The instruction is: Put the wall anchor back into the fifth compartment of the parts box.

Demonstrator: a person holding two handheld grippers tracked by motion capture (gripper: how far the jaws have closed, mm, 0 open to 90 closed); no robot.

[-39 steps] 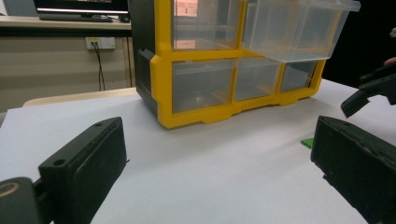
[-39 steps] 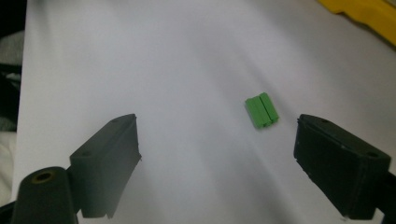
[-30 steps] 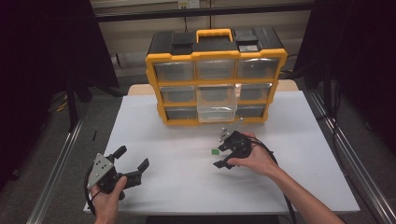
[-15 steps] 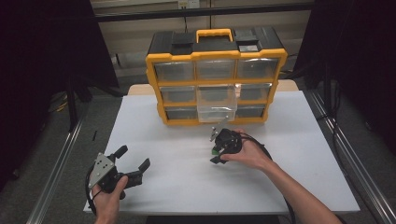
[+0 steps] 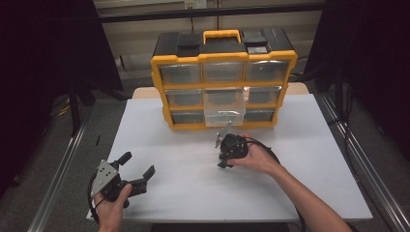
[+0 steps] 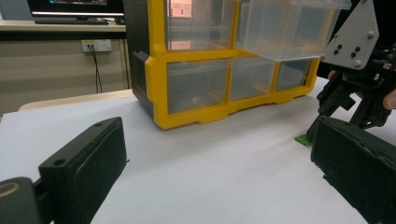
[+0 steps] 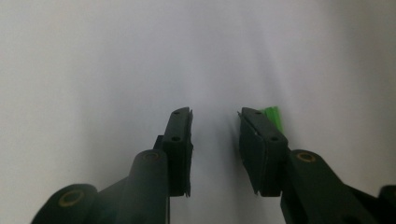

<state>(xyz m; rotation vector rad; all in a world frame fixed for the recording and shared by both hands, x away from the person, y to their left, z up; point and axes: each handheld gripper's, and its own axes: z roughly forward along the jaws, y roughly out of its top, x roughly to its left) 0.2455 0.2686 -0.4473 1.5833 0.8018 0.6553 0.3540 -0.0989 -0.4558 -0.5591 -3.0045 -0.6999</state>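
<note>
At a white table (image 5: 183, 193), the right gripper (image 5: 223, 153) points down just in front of a yellow drawer organizer (image 5: 223, 79). Its jaws have just been closing, yet a gap remains with nothing between them. A small green piece (image 7: 272, 116) lies on the table outside one jaw, mostly hidden behind it. The left gripper (image 5: 138, 170) rests near the table's front edge, jaws wide apart and empty. One clear drawer (image 5: 223, 107) stands pulled out.

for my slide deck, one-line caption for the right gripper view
Right gripper over the white table, its closing jaws apart, small green part just outside one jaw.
</note>
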